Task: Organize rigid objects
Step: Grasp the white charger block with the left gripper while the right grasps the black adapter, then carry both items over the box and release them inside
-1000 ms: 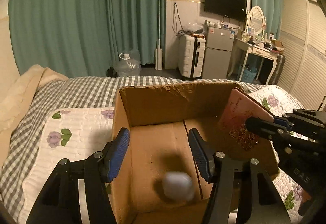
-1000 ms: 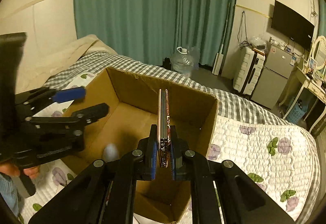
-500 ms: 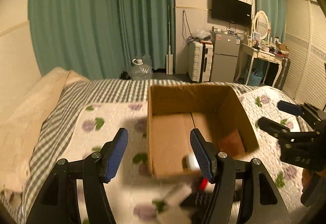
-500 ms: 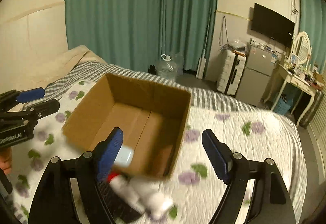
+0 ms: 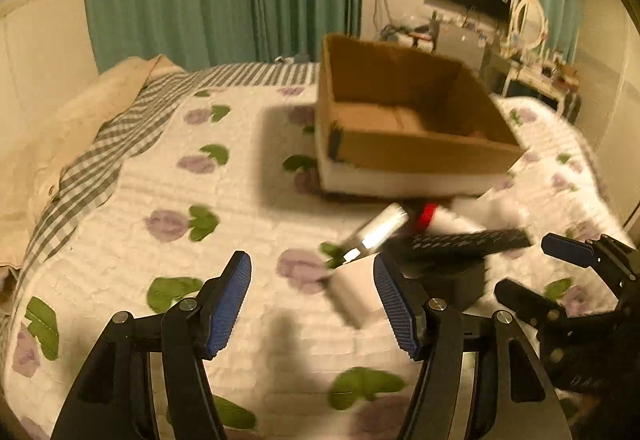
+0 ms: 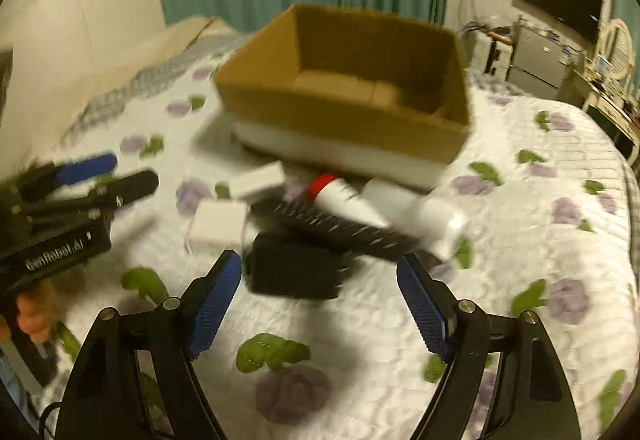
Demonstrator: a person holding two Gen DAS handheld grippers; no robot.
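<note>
- Right now my right tool (image 6: 320, 304) stands wide apart with nothing between its pads; its jaws have just been opening. My left tool (image 5: 312, 304) is half spread and also empty.
- Just ahead on the bed (image 6: 540, 240) lies a pile: a white block (image 6: 218, 224), a black box (image 6: 296, 272), a comb (image 6: 340, 226), a red-capped bottle (image 6: 344, 195) and a silver tube (image 5: 378, 230).
- I judge the block light and stiff with flat faces, so I would pinch it across its two broad sides.
- Bottle and tube look smooth and round; they may roll or slip, so I would take them mid-body.
- Beyond the pile sits the carton (image 6: 348, 111), touching the bottle's end, open side up.
</note>
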